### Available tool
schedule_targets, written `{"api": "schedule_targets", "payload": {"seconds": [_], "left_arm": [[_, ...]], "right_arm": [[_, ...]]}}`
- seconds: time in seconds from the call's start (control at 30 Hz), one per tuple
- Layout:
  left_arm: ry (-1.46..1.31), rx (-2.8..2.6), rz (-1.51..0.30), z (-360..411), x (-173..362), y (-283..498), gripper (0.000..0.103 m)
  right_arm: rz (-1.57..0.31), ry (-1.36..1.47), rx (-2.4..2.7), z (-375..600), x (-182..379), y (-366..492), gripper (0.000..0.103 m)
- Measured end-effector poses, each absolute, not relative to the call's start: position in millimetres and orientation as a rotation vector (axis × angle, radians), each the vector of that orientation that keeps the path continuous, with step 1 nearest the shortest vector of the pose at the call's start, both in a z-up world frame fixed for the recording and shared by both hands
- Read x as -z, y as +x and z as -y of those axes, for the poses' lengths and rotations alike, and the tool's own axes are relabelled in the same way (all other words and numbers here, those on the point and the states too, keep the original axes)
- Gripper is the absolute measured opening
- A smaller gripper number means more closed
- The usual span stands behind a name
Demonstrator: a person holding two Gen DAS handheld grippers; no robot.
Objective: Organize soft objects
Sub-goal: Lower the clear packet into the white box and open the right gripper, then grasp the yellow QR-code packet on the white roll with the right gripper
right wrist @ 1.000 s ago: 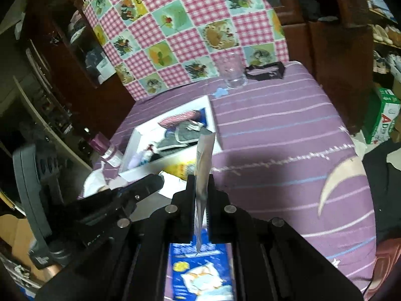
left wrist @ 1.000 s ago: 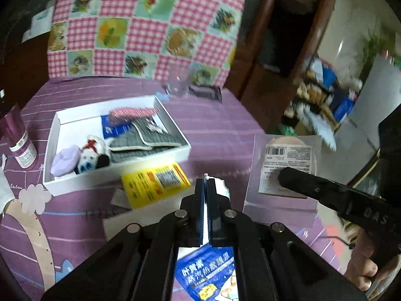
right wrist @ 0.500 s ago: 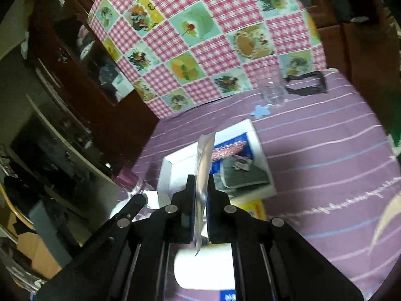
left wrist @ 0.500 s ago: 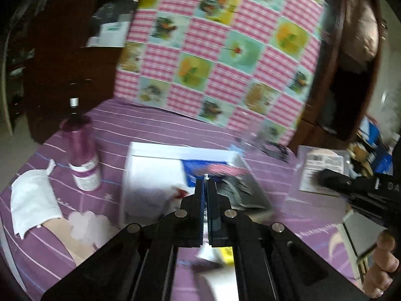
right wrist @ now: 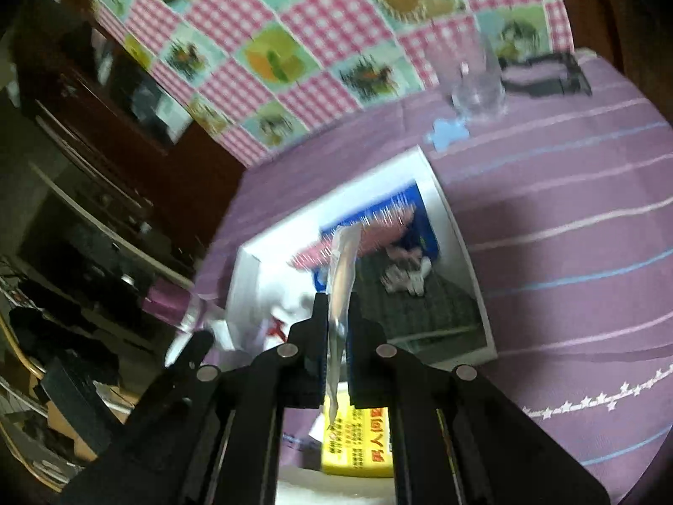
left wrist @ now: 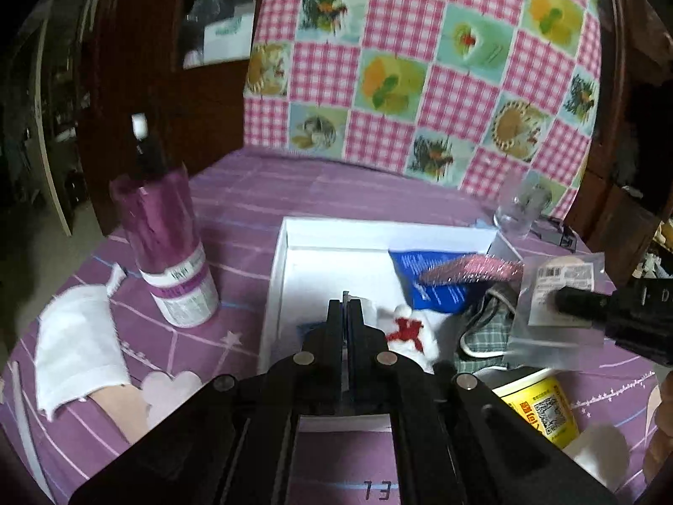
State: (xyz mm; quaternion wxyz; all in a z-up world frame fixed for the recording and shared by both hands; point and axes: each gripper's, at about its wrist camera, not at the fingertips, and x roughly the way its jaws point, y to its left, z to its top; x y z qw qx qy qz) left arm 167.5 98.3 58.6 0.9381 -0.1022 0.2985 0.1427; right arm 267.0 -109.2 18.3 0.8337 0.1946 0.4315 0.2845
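A white box (left wrist: 282,261) (right wrist: 462,252) lies on the purple cloth. It holds a blue packet (left wrist: 433,280), a pink glittery piece (left wrist: 473,270), a white plush with a red bow (left wrist: 406,332) and grey plaid fabric (left wrist: 483,330) (right wrist: 420,307). My left gripper (left wrist: 347,301) hangs shut and empty over the box's near side. My right gripper (right wrist: 338,309) is shut on a clear plastic packet (right wrist: 344,269) with a white label (left wrist: 559,290), held on edge above the box. From the left wrist view its finger (left wrist: 584,304) reaches in from the right.
A purple bottle (left wrist: 168,248) stands left of the box, with a white cloth (left wrist: 75,349) in front of it. A yellow packet (left wrist: 542,408) (right wrist: 357,442) lies before the box. A drinking glass (left wrist: 521,206) (right wrist: 475,80) and a pink checked cushion (left wrist: 420,63) sit behind.
Both grippers moved forward and down over the white box. The left swung left, bringing the bottle and cloth into view. The right carried the clear packet along, still gripped.
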Motion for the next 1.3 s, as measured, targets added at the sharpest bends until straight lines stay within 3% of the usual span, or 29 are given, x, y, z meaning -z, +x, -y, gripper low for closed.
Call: {"api": "schedule_targets", "payload": {"seconds": [0.23, 0.5, 0.63, 0.67, 0.73, 0.8, 0.83, 1.07, 1.3], "left_arm": [[-0.158, -0.303, -0.709, -89, -29, 186, 0.0], [-0.249, -0.269, -0.728, -99, -23, 190, 0.0], [-0.247, -0.268, -0.723, -97, -25, 189, 0.001], [-0.239, -0.271, -0.723, -96, -26, 189, 0.005], [-0.217, -0.292, -0.714, -93, -28, 189, 0.021], [-0.228, -0.268, -0.681, -91, -34, 185, 0.065], [-0.235, -0.255, -0.66, -91, -37, 183, 0.072], [-0.242, -0.212, -0.55, -86, -58, 170, 0.079], [-0.246, -0.148, -0.541, -80, -65, 169, 0.079]], "right_arm": [[-1.025, 0.573, -0.579, 105, 3, 297, 0.008], [-1.0, 0.732, -0.553, 94, 25, 314, 0.009], [-0.981, 0.66, -0.523, 94, 15, 310, 0.016], [-0.97, 0.629, -0.509, 95, 11, 309, 0.019], [-0.932, 0.589, -0.491, 98, 2, 304, 0.046], [-0.894, 0.582, -0.477, 103, -5, 299, 0.07], [-0.861, 0.573, -0.464, 106, -11, 296, 0.071], [-0.781, 0.413, -0.419, 109, -41, 279, 0.071], [-0.753, 0.304, -0.425, 110, -54, 259, 0.072]]}}
